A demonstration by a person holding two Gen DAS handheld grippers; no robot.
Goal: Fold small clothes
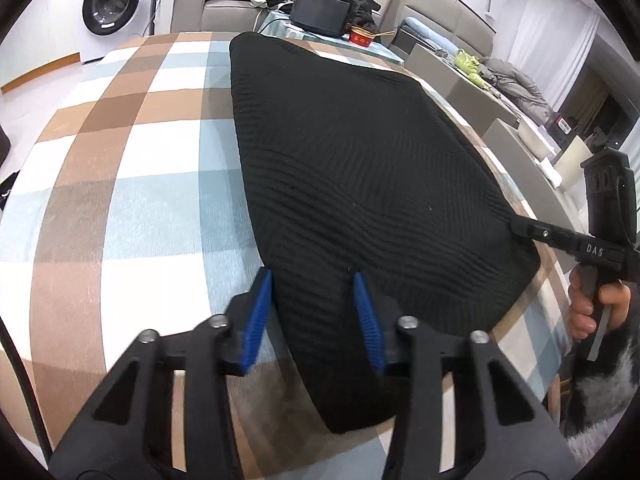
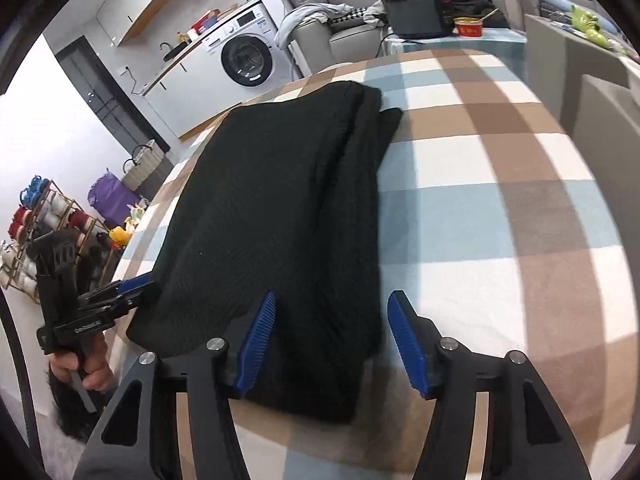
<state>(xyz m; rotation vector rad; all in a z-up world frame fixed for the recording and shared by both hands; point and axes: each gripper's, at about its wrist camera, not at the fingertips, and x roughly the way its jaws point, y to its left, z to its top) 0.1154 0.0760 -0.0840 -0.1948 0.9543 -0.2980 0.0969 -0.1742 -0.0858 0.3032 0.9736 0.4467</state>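
Observation:
A black knit garment point(image 1: 352, 168) lies folded lengthwise on the checked tablecloth point(image 1: 132, 184); it also shows in the right wrist view point(image 2: 276, 208). My left gripper point(image 1: 314, 280) is open, its blue pads straddling the garment's near left edge. It also shows in the right wrist view point(image 2: 138, 286) at the garment's left corner. My right gripper point(image 2: 332, 300) is open, its pads either side of the garment's near right part. In the left wrist view the right gripper point(image 1: 516, 226) touches the garment's right edge, held by a hand.
Beyond the table stand a washing machine point(image 1: 114, 4), a grey sofa point(image 1: 224, 8) with clothes, a black box point(image 1: 320, 12) and a red bowl point(image 1: 362, 36). Grey chairs point(image 1: 472, 92) line the table's right side. A shoe rack point(image 2: 44, 224) stands on the floor at left.

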